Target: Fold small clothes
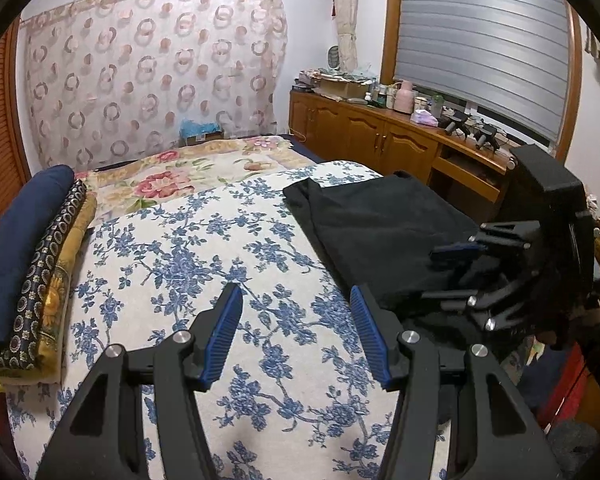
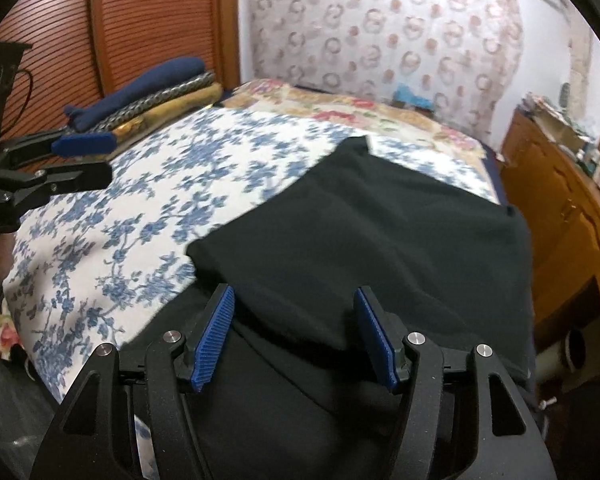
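A black garment (image 2: pixel 380 224) lies spread on the right side of the bed, partly folded over itself; it also shows in the left wrist view (image 1: pixel 380 224). My right gripper (image 2: pixel 296 300) is open, low over the garment's near edge, with black cloth between its jaws. It shows in the left wrist view (image 1: pixel 452 276) from the side, at the garment's near right part. My left gripper (image 1: pixel 296 300) is open and empty above the blue-flowered sheet (image 1: pixel 204 264), left of the garment. It shows in the right wrist view (image 2: pixel 96 160) at the far left.
A stack of folded cloths, navy on top (image 1: pixel 24 236), sits at the bed's left edge (image 2: pixel 140 84). A wooden cabinet (image 1: pixel 380 136) with clutter runs along the right. A patterned curtain (image 1: pixel 152 80) hangs behind the bed.
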A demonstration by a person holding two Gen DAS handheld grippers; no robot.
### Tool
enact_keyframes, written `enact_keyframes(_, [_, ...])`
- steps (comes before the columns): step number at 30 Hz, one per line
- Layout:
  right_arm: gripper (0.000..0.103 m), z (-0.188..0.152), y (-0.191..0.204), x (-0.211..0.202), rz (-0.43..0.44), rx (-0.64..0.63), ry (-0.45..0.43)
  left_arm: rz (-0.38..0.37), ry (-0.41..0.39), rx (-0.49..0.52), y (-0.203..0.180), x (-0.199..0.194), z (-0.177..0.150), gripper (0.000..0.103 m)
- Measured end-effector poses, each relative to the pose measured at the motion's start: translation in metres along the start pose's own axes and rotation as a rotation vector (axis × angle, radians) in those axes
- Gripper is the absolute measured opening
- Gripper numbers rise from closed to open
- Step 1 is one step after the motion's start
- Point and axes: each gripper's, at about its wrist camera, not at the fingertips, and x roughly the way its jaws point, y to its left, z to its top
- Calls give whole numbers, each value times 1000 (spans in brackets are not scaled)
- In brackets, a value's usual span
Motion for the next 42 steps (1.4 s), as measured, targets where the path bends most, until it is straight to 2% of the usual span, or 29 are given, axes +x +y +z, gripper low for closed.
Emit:
enact_keyframes(7, [64, 11, 18, 23, 71, -60, 39, 11, 18, -8, 12, 11, 1, 55])
enact_keyframes(14, [62, 15, 19, 44, 60, -85, 82, 4, 34, 3, 15, 22, 6, 55])
enact_keyframes(16, [43, 16, 14, 43, 71, -76, 80, 3, 37, 8, 16, 26, 7, 55])
enact_keyframes(17, [37, 18, 9, 40, 79, -59, 73, 5, 38, 9, 16, 29, 9, 55])
enact_keyframes(19, [17, 22, 4, 34, 94, -39, 57, 3, 43, 9, 18, 35, 12, 55])
enact_keyframes(21, [13, 26, -3, 25, 88, -32, 24, 0, 47, 7, 20, 39, 14, 55])
enact_keyframes(27, [10, 46, -48, -5, 16, 11, -60, -9, 73, 14, 22, 59, 27, 55])
enact_keyframes(32, [9, 62, -107, -16, -83, 19, -88, -10, 97, 33, 18, 79, 38, 55])
enact_keyframes(35, [9, 65, -149, -10, -141, 55, -81, -10, 117, 40, 15, 93, 43, 55])
enact_keyframes(42, [8, 51, -222, 20, -173, 168, -17, -8, 160, 53, 8, 119, 53, 55])
